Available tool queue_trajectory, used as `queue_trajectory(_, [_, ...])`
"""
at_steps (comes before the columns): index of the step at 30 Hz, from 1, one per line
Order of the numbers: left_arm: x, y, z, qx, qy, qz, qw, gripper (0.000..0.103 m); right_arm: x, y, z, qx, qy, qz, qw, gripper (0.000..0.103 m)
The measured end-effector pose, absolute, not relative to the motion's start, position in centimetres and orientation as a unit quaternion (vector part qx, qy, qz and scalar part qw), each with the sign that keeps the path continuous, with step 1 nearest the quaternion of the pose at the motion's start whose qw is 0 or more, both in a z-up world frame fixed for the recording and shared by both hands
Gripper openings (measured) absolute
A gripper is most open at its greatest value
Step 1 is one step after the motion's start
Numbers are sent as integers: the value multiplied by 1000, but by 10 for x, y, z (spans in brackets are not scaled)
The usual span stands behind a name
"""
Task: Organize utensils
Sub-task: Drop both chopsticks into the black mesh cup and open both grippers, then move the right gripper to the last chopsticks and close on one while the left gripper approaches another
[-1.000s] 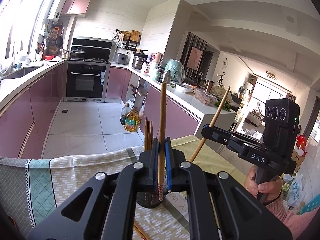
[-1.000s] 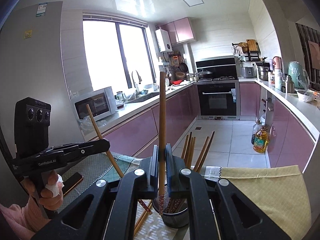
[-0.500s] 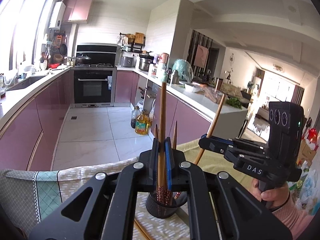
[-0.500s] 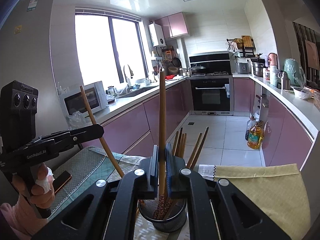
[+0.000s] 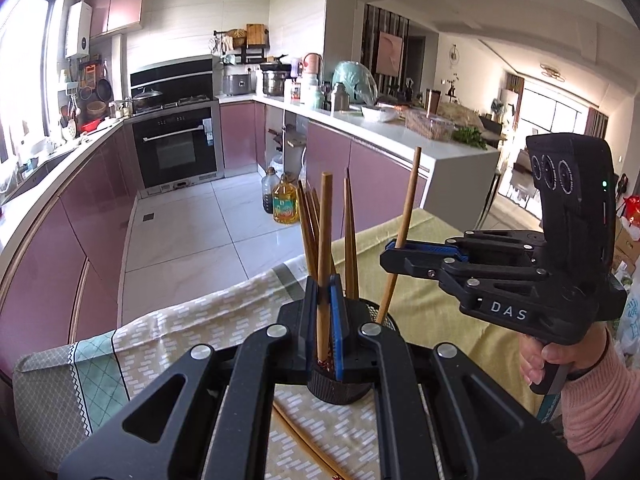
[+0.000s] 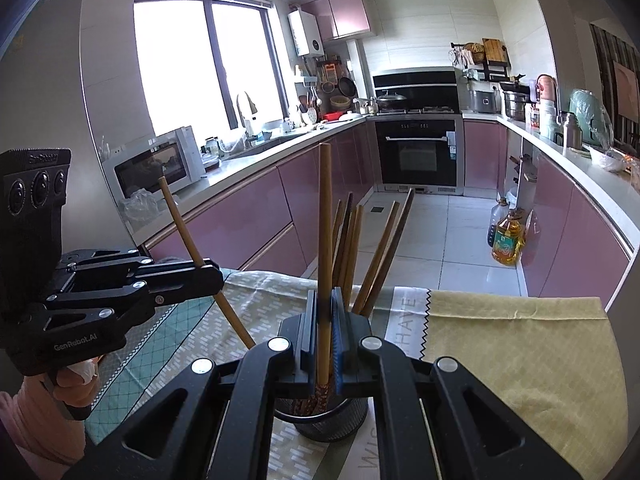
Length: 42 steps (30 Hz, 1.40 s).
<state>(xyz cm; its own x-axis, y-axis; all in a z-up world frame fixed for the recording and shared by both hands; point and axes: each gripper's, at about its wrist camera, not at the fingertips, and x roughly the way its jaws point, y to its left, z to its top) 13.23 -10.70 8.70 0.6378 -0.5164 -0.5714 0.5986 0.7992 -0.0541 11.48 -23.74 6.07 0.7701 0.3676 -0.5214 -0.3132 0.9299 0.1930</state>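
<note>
Chopsticks are what both tools carry: the left tool (image 5: 325, 316) is closed on one wooden chopstick (image 5: 324, 264), pinched near its patterned lower end, whose tip dips into the black mesh holder (image 5: 340, 388) right under the fingers. Just right of that holder, the right tool (image 5: 394, 250) is clamped on a second chopstick (image 5: 406, 216) about midway along its length, tilted, with its lower end going down inside the holder's rim. Inside the holder several more chopsticks (image 6: 352, 240) lean in a loose fan. In front of the holder another chopstick (image 5: 308, 446) lies flat on the tabletop (image 5: 168, 340), on its patterned cloth. Beyond the holder the cloth ends and the kitchen floor begins, with an oil bottle (image 5: 285, 204) standing there. These sticks look light, stiff and smooth, so they may swivel in a narrow pinch; a hold near mid-length, square across the shaft, should steady them best.
</note>
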Motion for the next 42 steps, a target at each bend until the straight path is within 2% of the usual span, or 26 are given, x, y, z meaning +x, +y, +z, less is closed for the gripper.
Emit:
queue_trajectory(9, [159, -110, 68, 67, 336, -296, 892, 8, 130, -243, 40, 64, 319, 166, 931, 8])
queue_trajectory(18, [175, -105, 59, 46, 343, -289, 893, 10, 127, -246, 38, 74, 317, 164, 931, 8])
queue_trajectory(22, [169, -97, 58, 33, 337, -288, 896, 13, 120, -247, 41, 74, 308, 167, 934, 18])
queue_trajectory(25, [158, -90, 61, 27, 322, -284, 903, 23, 111, -245, 44, 72, 299, 175, 935, 22])
queue_trajectory(28, [143, -82, 64, 22, 300, -279, 912, 29, 98, -241, 47, 66, 289, 192, 935, 26])
queue_trajectory(30, [132, -75, 67, 16, 286, -276, 917, 38, 85, -233, 49, 52, 284, 210, 934, 33])
queue_trajectory(32, [118, -67, 65, 12, 273, -270, 923, 55, 73, -225, 48, 37, 282, 231, 930, 42])
queue_trajectory(36, [98, -53, 56, 11, 265, -251, 931, 64, 55, -207, 35, 13, 296, 259, 919, 44])
queue_trajectory(39, [86, -42, 44, 4, 270, -236, 933, 74, 52, -194, 19, 12, 320, 273, 907, 45])
queue_trajectory(41, [80, -37, 34, 4, 278, -221, 935, 85, 53, -185, 5, 13, 341, 280, 897, 46])
queue_trajectory(42, [77, -36, 28, 6, 283, -214, 935, 85, 54, -179, -4, 11, 353, 281, 893, 46])
